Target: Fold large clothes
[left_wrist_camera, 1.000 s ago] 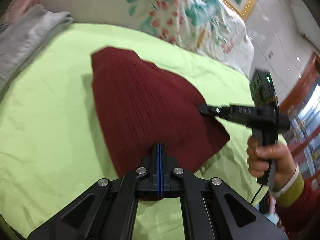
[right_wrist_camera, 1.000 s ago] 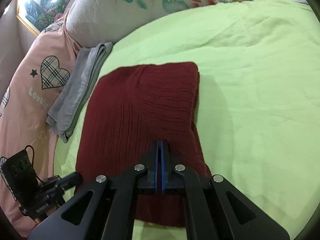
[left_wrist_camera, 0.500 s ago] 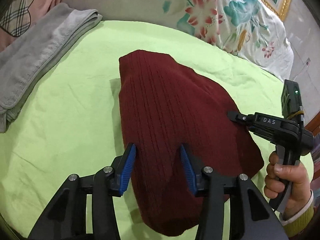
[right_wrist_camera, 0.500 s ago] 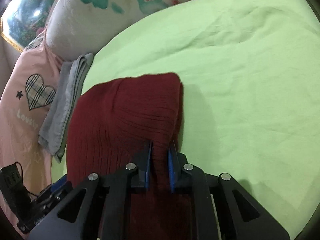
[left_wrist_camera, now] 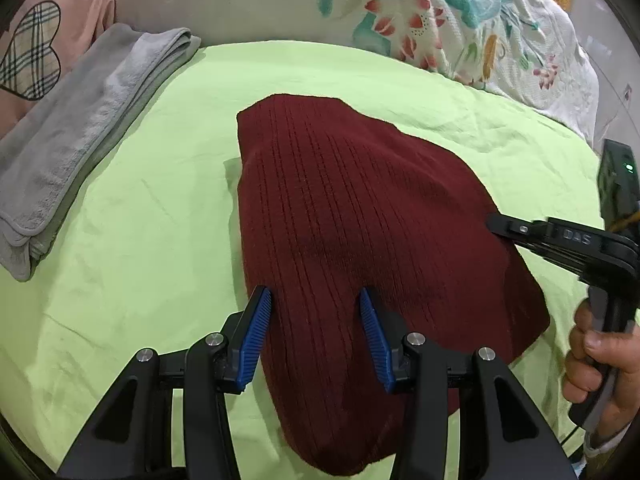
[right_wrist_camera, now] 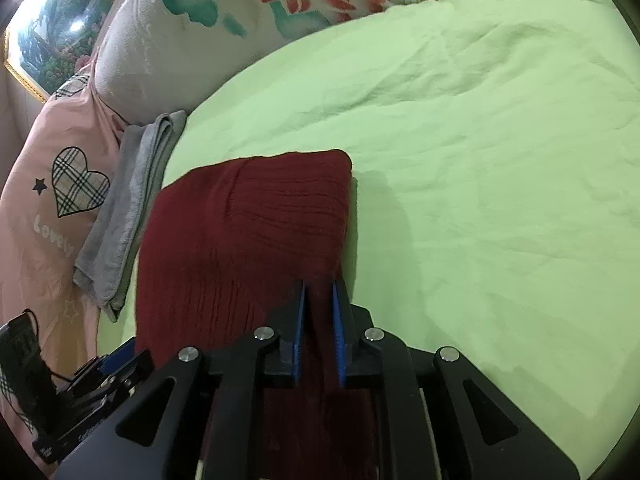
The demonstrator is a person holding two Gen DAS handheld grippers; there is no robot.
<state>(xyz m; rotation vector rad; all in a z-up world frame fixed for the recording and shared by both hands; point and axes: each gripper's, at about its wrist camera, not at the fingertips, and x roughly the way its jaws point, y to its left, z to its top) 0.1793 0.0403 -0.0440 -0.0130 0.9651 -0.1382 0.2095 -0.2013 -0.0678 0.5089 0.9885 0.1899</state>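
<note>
The left gripper (left_wrist_camera: pixel 316 320) is spread wide above the near end of the folded dark red ribbed knit sweater (left_wrist_camera: pixel 360 216), which lies on the light green bed sheet (left_wrist_camera: pixel 140 220). The right gripper (right_wrist_camera: pixel 319 320) is parted narrowly, straddling the sweater's edge. Beyond lie a folded grey towel (left_wrist_camera: pixel 80 128) and a floral pillow (left_wrist_camera: pixel 400 12).

Left tool (left_wrist_camera: pixel 316 320) opened; right tool (right_wrist_camera: pixel 319 312) parted slightly.
</note>
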